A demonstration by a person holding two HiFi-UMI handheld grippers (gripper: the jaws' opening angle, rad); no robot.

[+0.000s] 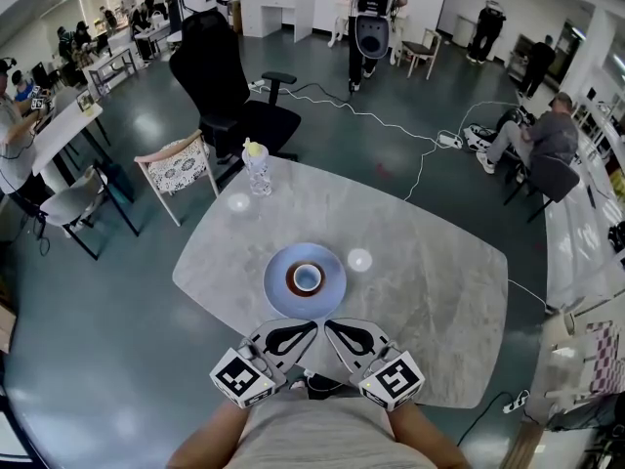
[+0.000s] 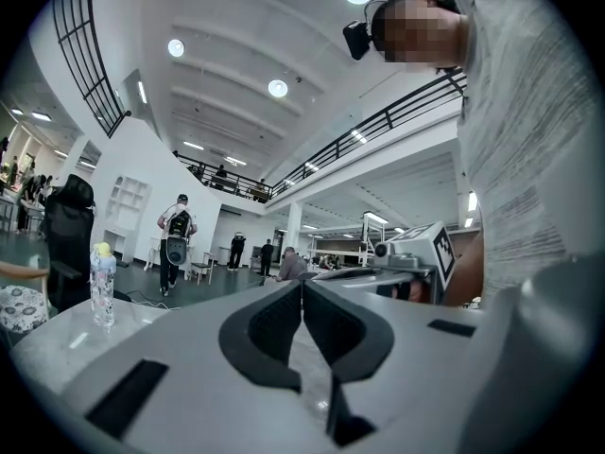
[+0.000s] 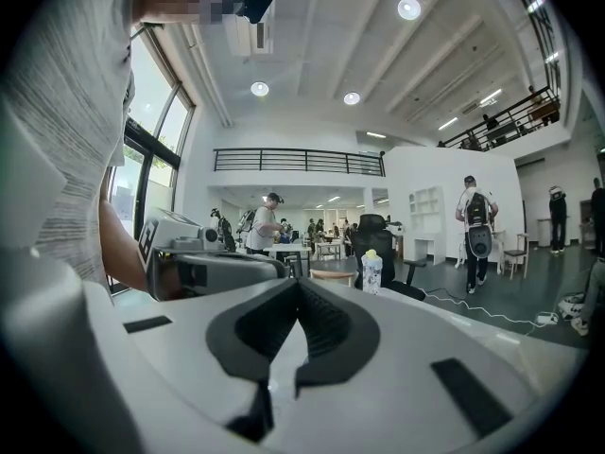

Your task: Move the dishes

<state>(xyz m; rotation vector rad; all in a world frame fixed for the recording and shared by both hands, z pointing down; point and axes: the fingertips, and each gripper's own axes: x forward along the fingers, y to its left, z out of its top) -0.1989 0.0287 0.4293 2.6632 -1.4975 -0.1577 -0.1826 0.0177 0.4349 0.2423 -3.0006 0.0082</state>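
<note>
Here, the dishes: we count one blue plate (image 1: 278,293) and one cup (image 1: 306,278) standing upright on its middle.
Where they are: on the marble table (image 1: 430,291), toward its near edge, a little left of centre.
Left gripper (image 1: 312,326): we see it just near of the plate, not touching it, held level over the table edge with its tips angled inward to the right. Its jaws are clenched together with nothing between them (image 2: 302,288).
Right gripper (image 1: 329,325): it mirrors the left, tips angled inward to the left, just beside the left gripper's tips. Its jaws are likewise pressed together and empty (image 3: 298,288).
Arms: two bare forearms, one behind each marker cube, come in from the near edge with the elbows out.
Bottle (image 1: 257,169): one, upright at the table's far left edge, well apart from the plate.
Chairs: we count one black office chair (image 1: 220,76) beyond the table and one patterned-back chair (image 1: 178,164) to its left.
</note>
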